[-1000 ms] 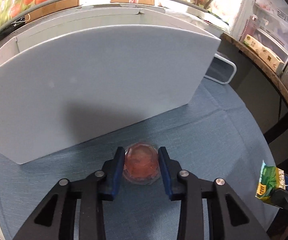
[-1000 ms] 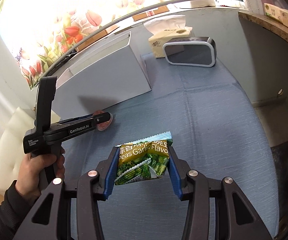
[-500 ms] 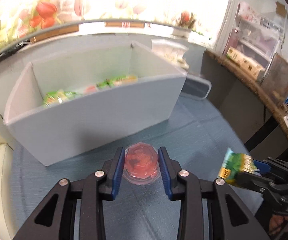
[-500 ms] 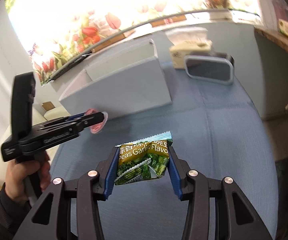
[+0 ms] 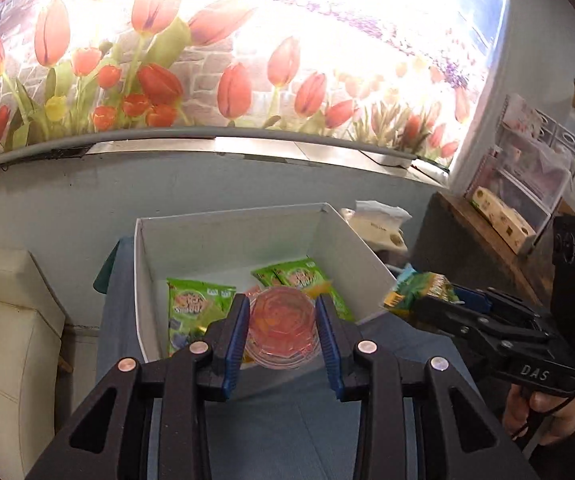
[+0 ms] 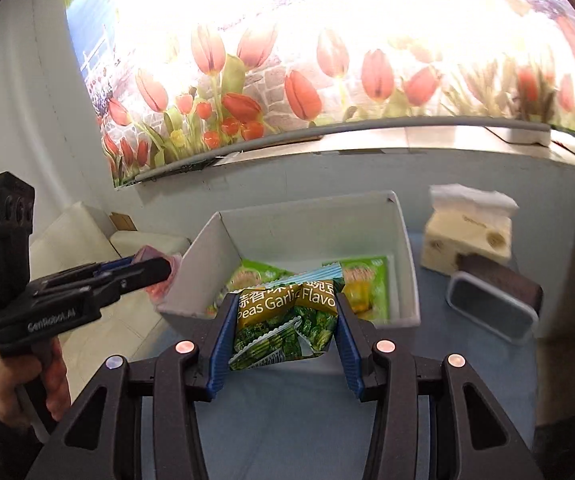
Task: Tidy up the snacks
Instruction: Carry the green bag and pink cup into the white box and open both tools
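Left gripper: jaws closed about halfway onto a clear jelly cup with pink contents, blue pads touching its sides at 9 and 3 o'clock; the cup is carried above the near wall of the white box, at the view's centre. Right gripper: jaws clamped on a green pea packet, which bulges and creases between the pads; it is held just short of the box's near wall, the box lying at 12 o'clock from it. Box contents: several green snack packs lying flat on the floor; the far end appears bare. A tissue box and a dark lidded container stand at 2 o'clock in the right view, outside the box.

Assessment: step in hand is depositing both snacks. Recommended: carry each item fully past the near wall before opening; lower the cup upright onto a flat pack or bare floor, since it may tip on a crumpled edge; release one gripper at a time to keep the tools apart; set the packet beside like packets.
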Demonstrator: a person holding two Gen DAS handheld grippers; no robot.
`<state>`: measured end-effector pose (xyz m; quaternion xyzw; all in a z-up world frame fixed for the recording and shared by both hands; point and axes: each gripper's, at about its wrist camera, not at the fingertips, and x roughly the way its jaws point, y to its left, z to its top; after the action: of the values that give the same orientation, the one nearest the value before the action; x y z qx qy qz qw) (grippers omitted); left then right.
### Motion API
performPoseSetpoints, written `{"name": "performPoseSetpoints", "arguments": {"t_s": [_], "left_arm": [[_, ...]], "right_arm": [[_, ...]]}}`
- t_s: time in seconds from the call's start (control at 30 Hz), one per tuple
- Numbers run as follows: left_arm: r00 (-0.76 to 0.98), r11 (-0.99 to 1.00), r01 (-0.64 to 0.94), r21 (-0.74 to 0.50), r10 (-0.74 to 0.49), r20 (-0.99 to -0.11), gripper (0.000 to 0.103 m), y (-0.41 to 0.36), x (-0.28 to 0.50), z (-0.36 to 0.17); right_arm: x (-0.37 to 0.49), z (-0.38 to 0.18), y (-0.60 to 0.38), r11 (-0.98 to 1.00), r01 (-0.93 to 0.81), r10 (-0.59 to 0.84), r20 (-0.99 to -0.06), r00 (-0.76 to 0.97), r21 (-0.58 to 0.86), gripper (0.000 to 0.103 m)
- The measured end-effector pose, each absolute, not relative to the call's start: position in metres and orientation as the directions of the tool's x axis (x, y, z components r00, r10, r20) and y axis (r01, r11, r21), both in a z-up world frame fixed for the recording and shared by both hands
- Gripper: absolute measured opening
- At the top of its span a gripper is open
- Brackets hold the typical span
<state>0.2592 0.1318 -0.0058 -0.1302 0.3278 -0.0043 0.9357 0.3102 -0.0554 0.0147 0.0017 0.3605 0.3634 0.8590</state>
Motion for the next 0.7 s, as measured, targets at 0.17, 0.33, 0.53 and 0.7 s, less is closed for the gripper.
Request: {"name": "performPoseSetpoints", "arguments": {"t_s": [0.17,0.33,0.53,0.7], "left_arm": [[0.751,0.973,-0.085,-0.214,-0.079,-0.655,0.038,0.146,0.299,-0.016],[0.730,0.976,-0.096,-0.195,-0.065,-0.681,0.038,0.158,0.324,-0.028],[0.714,0.984,-0.126,-0.125,0.002,-0.700,0.102,0.162,0.329,-0.033],[0.720,0.979,-0.146,-0.144,0.006,-0.694,0.103,0.172,0.320,-0.031]], "right_arm": [[0.348,0.002,-0.013,0.723,-0.636,0.621,-0.656,0.428,0.270,0.050],[0.379,-0.024,0.010,0.743,-0.623,0.577,-0.708,0.408,0.247,0.050],[0.397,-0.033,0.015,0.754,-0.616,0.549,-0.734,0.401,0.227,0.080],[0.392,-0.040,0.002,0.782,-0.600,0.497,-0.749,0.439,0.167,0.103]]}}
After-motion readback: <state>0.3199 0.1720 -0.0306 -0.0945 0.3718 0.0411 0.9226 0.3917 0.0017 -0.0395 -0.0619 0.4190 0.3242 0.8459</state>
